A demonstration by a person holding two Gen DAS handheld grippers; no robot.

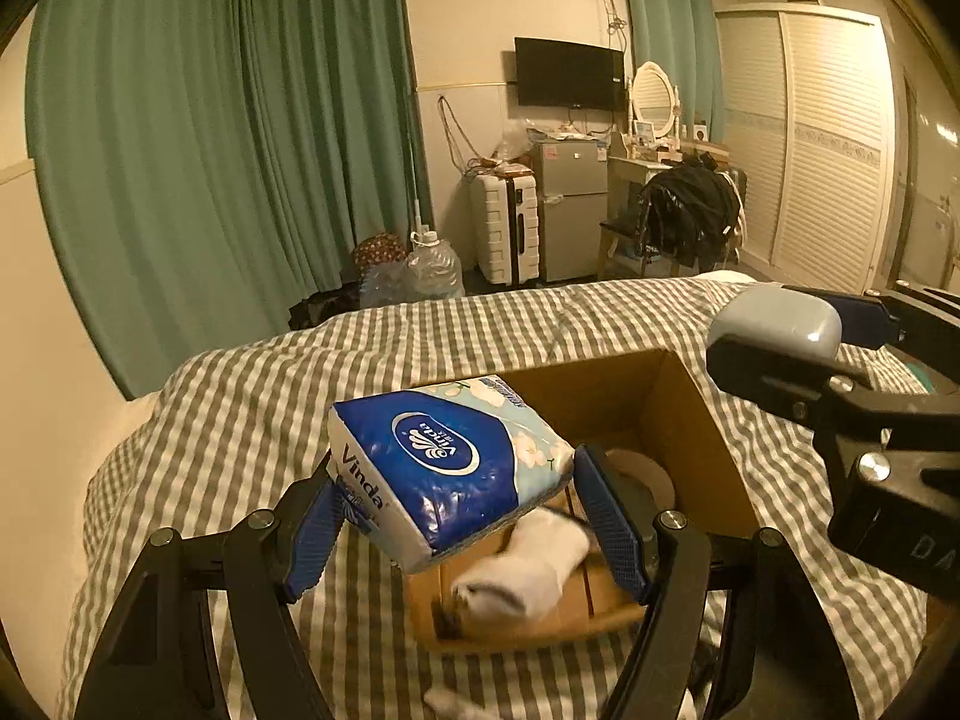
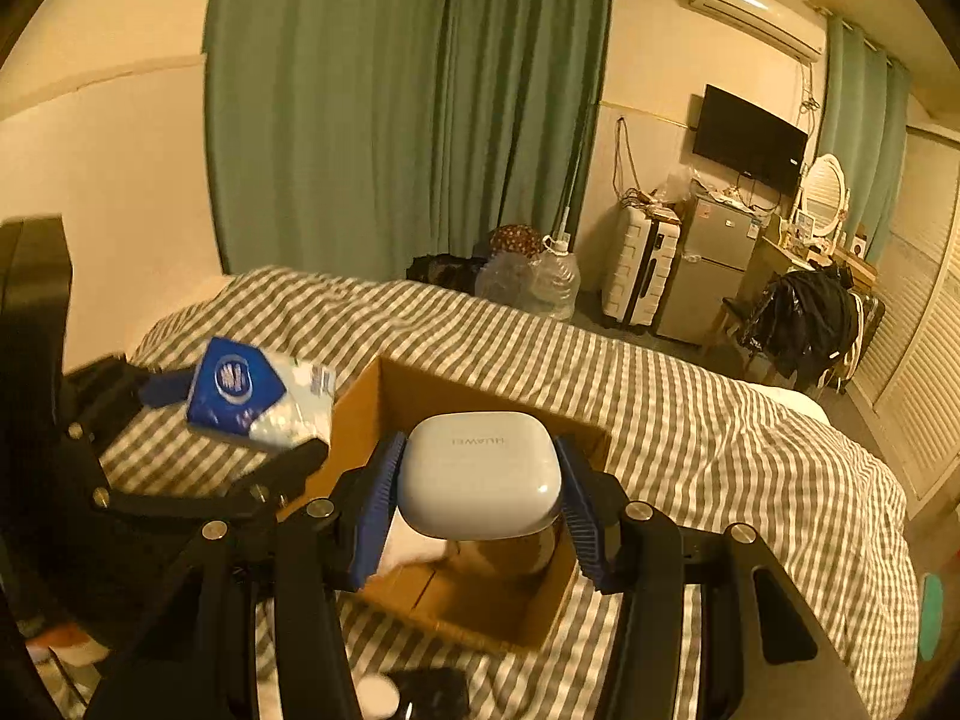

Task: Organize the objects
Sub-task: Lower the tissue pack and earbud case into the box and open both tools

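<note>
My left gripper (image 1: 456,498) is shut on a blue and white Vinda tissue pack (image 1: 444,468) and holds it above the near left edge of an open cardboard box (image 1: 696,420) on the checked bed. My right gripper (image 2: 477,495) is shut on a white Huawei earbud case (image 2: 480,474) and holds it over the same box (image 2: 414,396). Inside the box lie a rolled white sock (image 1: 528,570) and a tape roll (image 1: 645,474). The right gripper with the case (image 1: 774,321) shows at the right of the left wrist view. The tissue pack (image 2: 258,393) shows at the left of the right wrist view.
The bed has a grey and white checked cover (image 1: 240,420). Beyond its far edge stand water bottles (image 1: 432,267), a white suitcase (image 1: 504,228), a small fridge (image 1: 570,204) and a chair with dark clothes (image 1: 690,216). A dark object (image 2: 426,690) lies on the bed near the box.
</note>
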